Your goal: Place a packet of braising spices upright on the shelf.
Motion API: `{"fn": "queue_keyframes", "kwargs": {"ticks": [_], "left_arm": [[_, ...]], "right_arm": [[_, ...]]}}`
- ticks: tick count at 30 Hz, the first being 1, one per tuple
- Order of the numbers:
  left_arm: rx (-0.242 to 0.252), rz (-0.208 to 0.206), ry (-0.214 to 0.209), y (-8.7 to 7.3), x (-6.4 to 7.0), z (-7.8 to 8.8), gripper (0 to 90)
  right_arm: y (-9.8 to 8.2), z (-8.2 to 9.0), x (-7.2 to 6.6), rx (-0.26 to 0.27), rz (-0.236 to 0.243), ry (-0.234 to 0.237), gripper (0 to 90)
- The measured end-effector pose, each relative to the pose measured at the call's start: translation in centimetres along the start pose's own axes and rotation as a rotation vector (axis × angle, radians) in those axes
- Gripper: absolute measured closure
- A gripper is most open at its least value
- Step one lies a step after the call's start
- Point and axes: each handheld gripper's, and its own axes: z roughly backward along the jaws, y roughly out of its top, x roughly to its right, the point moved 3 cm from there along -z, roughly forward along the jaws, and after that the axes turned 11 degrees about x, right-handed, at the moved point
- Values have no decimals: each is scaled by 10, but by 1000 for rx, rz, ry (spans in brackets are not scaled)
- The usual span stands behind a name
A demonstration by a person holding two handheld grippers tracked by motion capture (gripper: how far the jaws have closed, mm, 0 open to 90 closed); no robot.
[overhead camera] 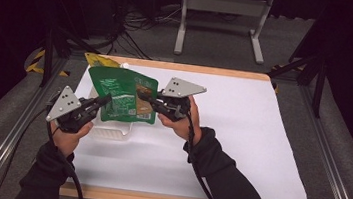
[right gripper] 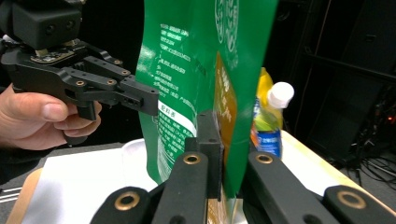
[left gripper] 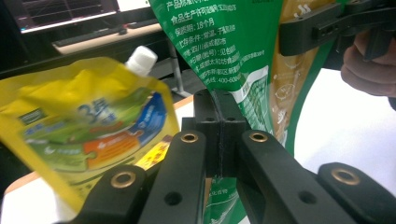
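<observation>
Green printed pouch (overhead camera: 122, 96) hangs above a white tray (overhead camera: 110, 131) at the table's (overhead camera: 239, 152) left, pinched from both sides: left gripper (overhead camera: 105, 99) clamps its left edge, right gripper (overhead camera: 141, 94) its right. Both forearms angle inward. A yellow spouted pouch (left gripper: 88, 126) lies behind.

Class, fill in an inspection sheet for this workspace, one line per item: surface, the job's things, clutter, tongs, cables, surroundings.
Surface: white sheet over a wood-edged table.
Job's things: green pouch held up above a white tray; yellow spouted pouch behind it.
Clutter: nothing seen.
Tongs: left tongs and right tongs both shut on the green pouch, on opposite edges.
Cables: one trails along each forearm; floor cables behind the table.
Surroundings: grey stand, dark curtains, metal frame rails.
</observation>
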Motion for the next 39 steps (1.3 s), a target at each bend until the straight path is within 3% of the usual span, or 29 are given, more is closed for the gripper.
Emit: {"fn": "queue_keyframes", "kwargs": {"ticks": [16,22,39], "left_arm": [[7,0,56,-12,-21,17,898],[12,25,71,-17,-29,21,899],[-5,46,85,-28,-41,27,898]], "right_arm": [[-4,-34,-8,-14,-12,19,892],[-6,-47,-11,-18,-24,26,892],[-18,-64,-15,-21,-63,28,892]]}}
